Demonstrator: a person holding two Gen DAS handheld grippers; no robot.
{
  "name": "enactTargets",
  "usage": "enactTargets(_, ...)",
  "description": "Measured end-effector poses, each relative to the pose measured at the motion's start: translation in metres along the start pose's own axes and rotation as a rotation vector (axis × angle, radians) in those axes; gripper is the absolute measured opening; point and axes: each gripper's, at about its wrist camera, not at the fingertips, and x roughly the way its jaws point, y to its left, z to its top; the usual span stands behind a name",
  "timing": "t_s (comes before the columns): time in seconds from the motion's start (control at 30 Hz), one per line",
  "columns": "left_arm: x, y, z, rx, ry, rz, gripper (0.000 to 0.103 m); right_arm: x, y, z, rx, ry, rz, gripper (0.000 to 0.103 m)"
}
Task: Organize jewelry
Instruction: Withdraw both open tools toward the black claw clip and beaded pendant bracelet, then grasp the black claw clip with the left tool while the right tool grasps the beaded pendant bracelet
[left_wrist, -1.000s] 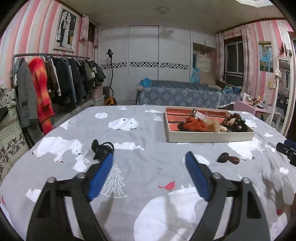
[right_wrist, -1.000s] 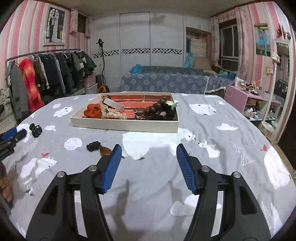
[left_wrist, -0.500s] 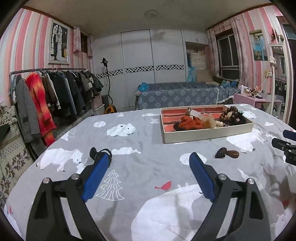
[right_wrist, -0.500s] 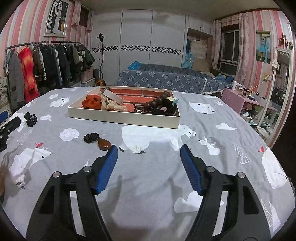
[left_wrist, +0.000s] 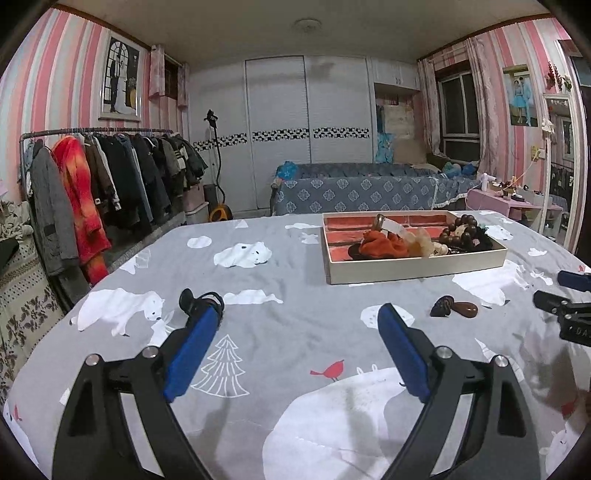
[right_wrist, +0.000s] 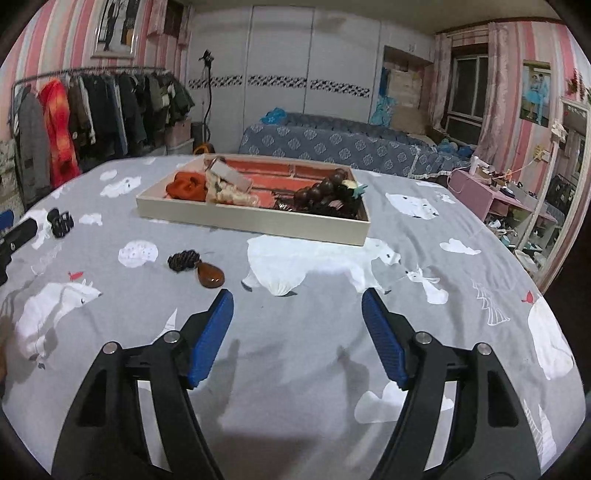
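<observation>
Blue-padded right gripper (right_wrist: 297, 314) now wider than a second ago, nothing between jaws; left gripper (left_wrist: 297, 325) apart, empty. Brown pendant (right_wrist: 210, 275) loose at ten o'clock, black clip (left_wrist: 201, 301) unstowed; tray (right_wrist: 255, 221) at twelve o'clock.

My left gripper (left_wrist: 297, 354): two black skeletal arms with triangular cutouts, silver screws at the joints, and ribbed blue pads (left_wrist: 190, 358) on the inner faces. My right gripper (right_wrist: 297, 334): identical black arms, silver screws, blue pads (right_wrist: 382, 339).
</observation>
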Motion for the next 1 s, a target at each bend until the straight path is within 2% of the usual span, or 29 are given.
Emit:
enactTargets(0.13, 0.013, 0.008, 0.003, -0.019, 0.068, -0.037, 0.087, 0.008, 0.011, 0.007, -0.019, 0.034, 0.061, 0.071)
enactTargets(0.27, 0.027, 0.027, 0.006, 0.002, 0.112, 0.023, 0.087, 0.02, 0.031, 0.022, -0.057, 0.062, 0.115, 0.071)
enactTargets(0.4, 0.047, 0.071, 0.008, -0.063, 0.189, 0.057, 0.087, 0.038, 0.054, 0.037, -0.096, 0.091, 0.133, 0.071)
enactTargets(0.53, 0.067, 0.112, 0.007, -0.081, 0.249, 0.105, 0.087, 0.062, 0.074, 0.049, -0.092, 0.13, 0.151, 0.071)
enactTargets(0.67, 0.093, 0.138, 0.005, -0.084, 0.322, 0.071, 0.087, 0.082, 0.089, 0.053, -0.098, 0.154, 0.148, 0.071)
enactTargets(0.83, 0.119, 0.143, 0.005, -0.078, 0.371, 0.023, 0.087, 0.101, 0.092, 0.051, -0.082, 0.206, 0.13, 0.071)
enactTargets(0.93, 0.131, 0.135, 0.006, -0.081, 0.382, -0.018, 0.087, 0.11, 0.095, 0.049, -0.093, 0.244, 0.133, 0.066)
enactTargets(1.0, 0.138, 0.129, 0.006, -0.075, 0.392, -0.03, 0.087, 0.118, 0.096, 0.048, -0.097, 0.282, 0.138, 0.048)
